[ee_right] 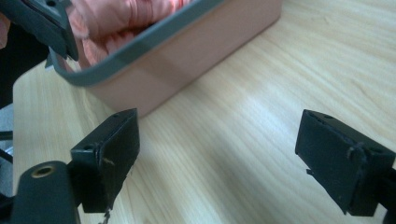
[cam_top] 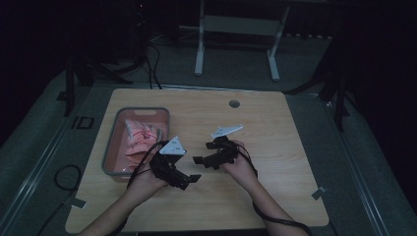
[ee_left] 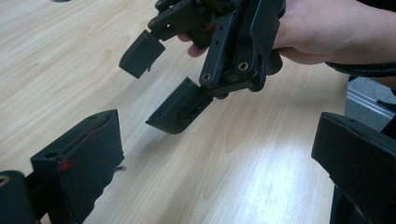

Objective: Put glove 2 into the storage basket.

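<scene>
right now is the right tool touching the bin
Apart. The right gripper view shows bare table between the right tool and the bin.

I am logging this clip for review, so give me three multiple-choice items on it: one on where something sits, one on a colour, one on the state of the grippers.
1. Where does the tub stand on the table?
A. at its left side
B. at its right edge
C. in the middle of its near edge

2. What colour is the cloth in the tub?
A. blue
B. pink
C. green

3. How do the left gripper and the right gripper stand?
A. both shut on the cloth
B. one open, one shut
C. both open and holding nothing

Answers:
1. A, since the high view shows the tub left of both hands.
2. B, since pink folds show over the grey rim in the high view and the right gripper view.
3. C, since each gripper view shows its jaws wide apart over bare wood.
</scene>
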Demonstrator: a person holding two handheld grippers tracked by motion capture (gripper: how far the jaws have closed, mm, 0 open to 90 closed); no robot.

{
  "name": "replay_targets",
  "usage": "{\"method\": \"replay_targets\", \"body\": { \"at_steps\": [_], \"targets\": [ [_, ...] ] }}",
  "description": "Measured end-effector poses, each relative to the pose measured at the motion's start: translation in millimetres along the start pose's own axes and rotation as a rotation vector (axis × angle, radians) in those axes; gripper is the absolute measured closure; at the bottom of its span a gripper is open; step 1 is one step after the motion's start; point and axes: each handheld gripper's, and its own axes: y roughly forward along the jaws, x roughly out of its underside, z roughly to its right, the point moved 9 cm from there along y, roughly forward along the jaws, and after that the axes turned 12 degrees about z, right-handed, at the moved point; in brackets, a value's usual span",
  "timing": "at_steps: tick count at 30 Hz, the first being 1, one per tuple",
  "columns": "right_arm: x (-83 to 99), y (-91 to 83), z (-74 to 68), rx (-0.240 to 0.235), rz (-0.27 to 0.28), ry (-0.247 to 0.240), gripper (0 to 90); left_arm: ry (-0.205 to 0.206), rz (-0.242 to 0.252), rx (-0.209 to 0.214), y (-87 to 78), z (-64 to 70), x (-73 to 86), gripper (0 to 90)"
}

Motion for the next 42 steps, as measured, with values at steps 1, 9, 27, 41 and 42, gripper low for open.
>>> {"method": "replay_targets", "body": {
  "at_steps": [1,9,27,41,42],
  "targets": [
    [2.4,-1.2,0.3,0.001,-0.002,-0.003,13.7,-0.004,0.001,0.006,1.8,2.2,0.9,2.1],
    [21.1,-8.5,2.0,-0.017,0.011,-0.016,13.9,0.036,-0.016,0.045,16.6,21.0,11.7,2.1],
    [64.2,-22.6,13.4,0.013,-0.006,-0.062,13.6,0.065,-0.069,0.133,49.0,44.1,44.3,2.1],
    [81.3,-41.9,17.0,0.021,-0.005,-0.067,13.3,0.104,-0.084,0.167,68.5,56.1,60.2,2.1],
    [82.3,-43.1,17.2,0.021,-0.004,-0.073,13.4,0.112,-0.084,0.167,69.5,56.4,61.5,2.1]
  ]
}}
